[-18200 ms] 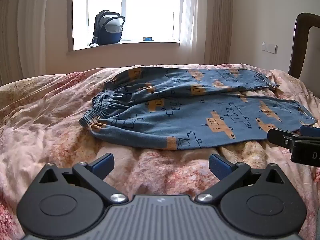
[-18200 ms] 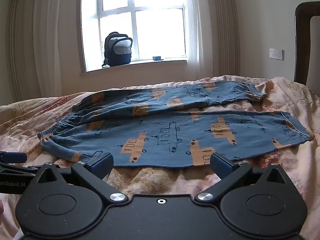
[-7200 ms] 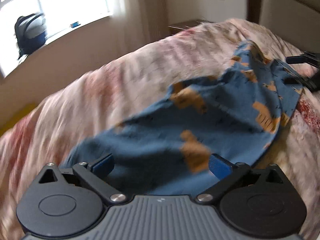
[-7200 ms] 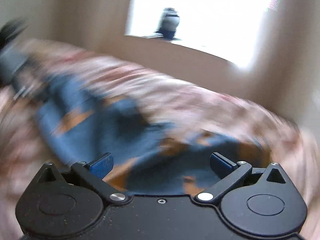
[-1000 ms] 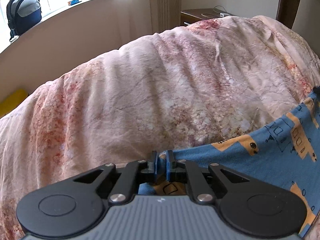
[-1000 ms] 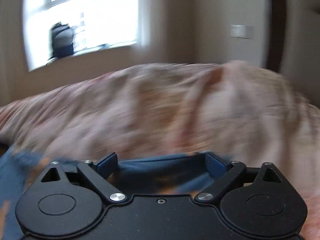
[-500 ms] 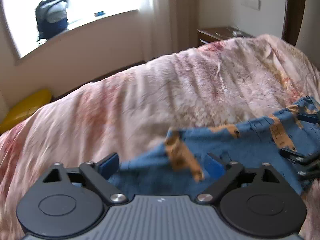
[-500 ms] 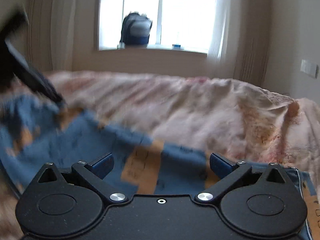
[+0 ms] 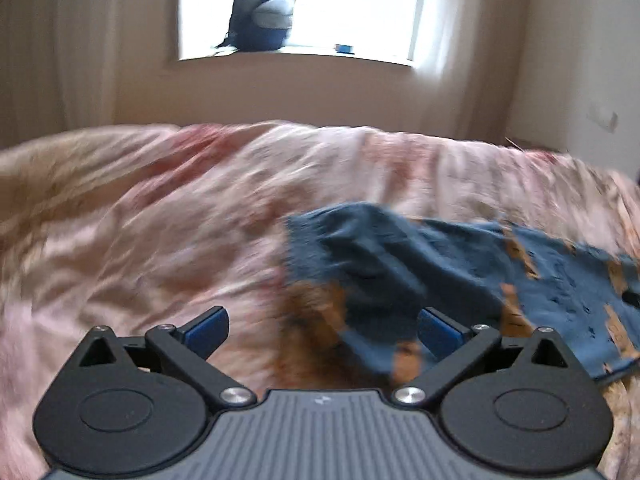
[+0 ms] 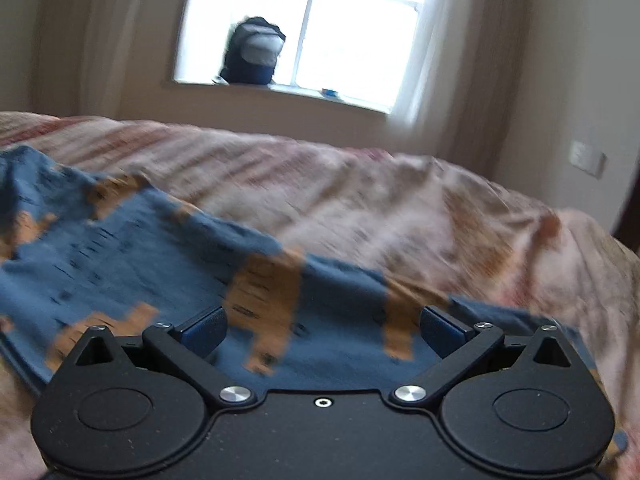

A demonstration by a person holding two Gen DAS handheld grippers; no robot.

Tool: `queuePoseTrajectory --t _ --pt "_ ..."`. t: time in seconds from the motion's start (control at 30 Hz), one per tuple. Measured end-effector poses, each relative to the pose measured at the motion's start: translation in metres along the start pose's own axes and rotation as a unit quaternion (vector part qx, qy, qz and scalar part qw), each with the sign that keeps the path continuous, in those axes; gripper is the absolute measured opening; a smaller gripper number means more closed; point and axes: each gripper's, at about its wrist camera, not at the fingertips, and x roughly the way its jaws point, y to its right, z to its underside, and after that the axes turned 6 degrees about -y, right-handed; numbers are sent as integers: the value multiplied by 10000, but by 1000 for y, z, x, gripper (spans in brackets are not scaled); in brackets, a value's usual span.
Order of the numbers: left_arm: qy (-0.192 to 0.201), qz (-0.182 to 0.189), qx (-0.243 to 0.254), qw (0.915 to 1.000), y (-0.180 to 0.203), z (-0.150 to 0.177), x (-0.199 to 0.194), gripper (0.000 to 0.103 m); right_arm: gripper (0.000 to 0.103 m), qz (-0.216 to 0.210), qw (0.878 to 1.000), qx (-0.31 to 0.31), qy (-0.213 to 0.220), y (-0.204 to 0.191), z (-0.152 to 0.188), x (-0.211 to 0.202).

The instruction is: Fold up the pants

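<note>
Both grippers' jaws over pants (image 10: 120, 264)

A bed (image 9: 160, 208) covered by a crumpled pink and rust mottled quilt (image 10: 460, 216) fills the lower half of both views, blurred. Beyond it, at twelve o'clock, a bright window (image 9: 352, 4) with white bars (image 10: 308, 36) sits in a cream wall (image 9: 320, 92). On its sill (image 9: 296, 56) a dark blue and grey backpack (image 9: 262, 16) stands upright at eleven o'clock, and a small blue thing (image 9: 345, 48) lies near it toward one o'clock, too small to tell. Pale curtains (image 9: 80, 52) hang on both sides of the window. A wall switch plate (image 10: 588, 162) shows at three o'clock.
</note>
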Motion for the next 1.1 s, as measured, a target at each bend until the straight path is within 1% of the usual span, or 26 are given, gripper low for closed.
queuePoseTrajectory --t 0.07,0.1,0.2,0.27,0.33,0.4,0.47,0.57,0.6,0.63,0.67,0.7,0.73,0.77,0.8,0.87,0.93,1.0,1.03,1.07,1.1 --pt "-136 84 -130 9998 -16 3 8 103 102 -251 9996 -156 40 -13 -7 1" --pt "-184 141 -114 9997 -21 4 12 103 102 -334 9991 -249 53 -21 -11 2" --pt "-183 423 127 9989 -27 -1 17 103 102 -589 9969 -519 53 -47 -28 9" --pt "-179 671 176 9974 -30 -3 24 103 102 -964 9931 -660 46 -64 -49 20" --pt "-210 897 125 9957 -33 -5 30 103 102 -1266 9892 -735 49 -83 -80 37" --pt "-228 1057 10 9941 -36 -5 35 103 102 -1776 9812 -755 -14 -102 -118 62" --pt "-210 1233 -123 9921 -43 -4 40 103 102 -2372 9679 -817 -128 -125 -148 87" --pt "-210 1394 -246 9897 -50 -5 46 103 102 -2830 9517 -1029 -595 -158 -170 116" --pt "-214 1420 -262 9893 -52 -6 48 103 102 -2864 9475 -1256 -671 -168 -171 121" --pt "-215 1447 -266 9889 -52 -8 50 103 102 -2733 9464 -1566 -712 -178 -168 125" --pt "-206 1475 -262 9885 -52 -10 52 103 102 -2366 9478 -2011 -733 -188 -162 131" --pt "-198 1519 -270 9878 -52 -12 53 103 102 -2063 9485 -2300 -696 -193 -155 135" --pt "-199 1588 -306 9866 -53 -13 55 103 102 -1899 9489 -2451 -594 -192 -149 139" --pt "-216 1659 -357 9853 -54 -14 56 102 102 -1903 9505 -2406 -496 -186 -147 143" --pt "-242 1743 -415 9835 -55 -14 58 102 102 -1986 9531 -2219 -544 -180 -148 147" --pt "-324 1932 -545 9791 -59 -13 60 102 102 -2217 9565 -1727 -779 -169 -149 157" --pt "-406 2104 -758 9738 -64 -13 62 101 102 -2286 9567 -1626 -771 -165 -147 158" --pt "-511 2188 -1101 9682 -72 -12 65 93 102 -2250 9575 -1664 -693 -166 -143 157" --pt "-558 2169 -1336 9654 -76 -12 67 91 102 -2216 9584 -1662 -683 -167 -141 155" --pt "-597 2131 -1500 9636 -79 -12 68 85 102 -2173 9595 -1660 -681 -168 -141 153" --pt "-643 2034 -1611 9636 -79 -13 68 78 102 -2134 9605 -1658 -669 -168 -141 151"
